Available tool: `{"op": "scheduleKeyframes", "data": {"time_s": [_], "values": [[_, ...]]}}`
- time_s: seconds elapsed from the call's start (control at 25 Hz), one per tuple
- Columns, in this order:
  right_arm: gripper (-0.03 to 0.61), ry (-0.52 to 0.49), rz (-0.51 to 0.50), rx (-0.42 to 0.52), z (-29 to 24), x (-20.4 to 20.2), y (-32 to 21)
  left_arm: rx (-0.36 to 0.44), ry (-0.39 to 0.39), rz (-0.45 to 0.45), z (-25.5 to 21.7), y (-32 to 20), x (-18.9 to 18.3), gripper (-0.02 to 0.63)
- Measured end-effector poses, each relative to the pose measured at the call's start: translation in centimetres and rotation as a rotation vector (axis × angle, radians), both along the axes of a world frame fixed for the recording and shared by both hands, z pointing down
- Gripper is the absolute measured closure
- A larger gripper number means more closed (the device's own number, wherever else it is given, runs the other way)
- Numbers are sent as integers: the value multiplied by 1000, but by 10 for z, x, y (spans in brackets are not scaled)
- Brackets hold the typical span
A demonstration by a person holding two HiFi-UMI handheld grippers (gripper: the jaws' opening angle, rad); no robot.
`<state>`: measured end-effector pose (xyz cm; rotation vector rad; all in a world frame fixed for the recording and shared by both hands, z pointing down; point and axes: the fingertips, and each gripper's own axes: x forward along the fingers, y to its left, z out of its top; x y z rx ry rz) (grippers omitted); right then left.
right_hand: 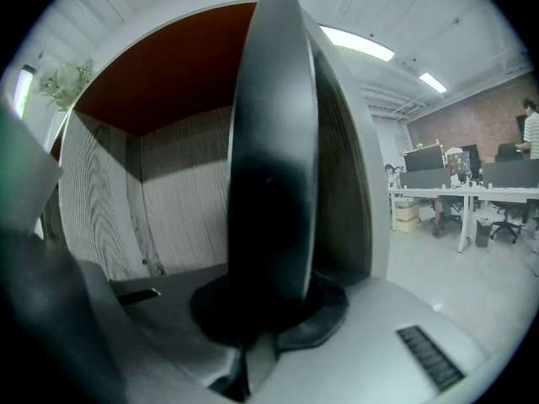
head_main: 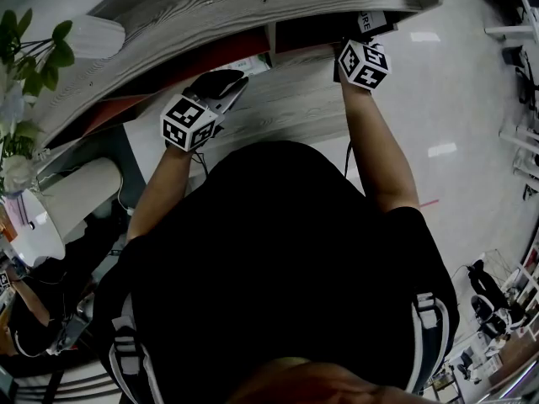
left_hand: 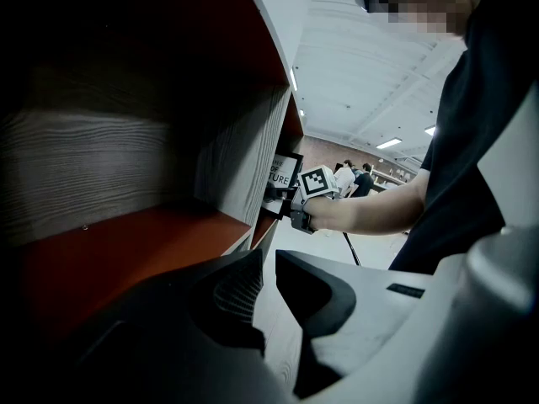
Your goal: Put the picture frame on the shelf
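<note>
The black picture frame (head_main: 371, 21) with white print stands in the right-hand compartment of the grey wooden shelf (head_main: 253, 7). My right gripper (head_main: 360, 47) is shut on its lower edge. In the right gripper view the frame (right_hand: 271, 158) rises edge-on from between the jaws, with the compartment's wood-grain back wall (right_hand: 181, 200) behind it. The left gripper view shows the frame (left_hand: 285, 172) and the right gripper (left_hand: 295, 210) beyond the divider. My left gripper (head_main: 221, 84) hovers at the neighbouring compartment's red-brown floor (left_hand: 126, 251). Its jaws stand a narrow gap apart with nothing between them.
A leafy plant (head_main: 24, 53) and a white lampshade (head_main: 88, 36) stand left of the shelf. White rounded objects (head_main: 38, 225) lie below them. Office desks with chairs (right_hand: 459, 188) and people (left_hand: 354, 175) are far off across the pale floor (head_main: 459, 116).
</note>
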<state>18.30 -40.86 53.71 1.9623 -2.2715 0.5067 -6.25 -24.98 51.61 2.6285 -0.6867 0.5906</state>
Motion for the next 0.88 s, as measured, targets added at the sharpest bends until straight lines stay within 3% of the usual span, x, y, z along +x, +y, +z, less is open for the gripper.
{"op": "scheduleKeyframes", "data": {"time_s": [0.12, 0.52, 0.88], "values": [[551, -12, -11, -5, 1, -1, 1, -7, -7, 3, 1, 1, 1, 561], [433, -45, -40, -34, 9, -7, 3, -16, -2, 8, 3, 3, 3, 561], [416, -44, -51, -45, 12, -9, 10, -19, -1, 11, 4, 5, 3, 561]]}}
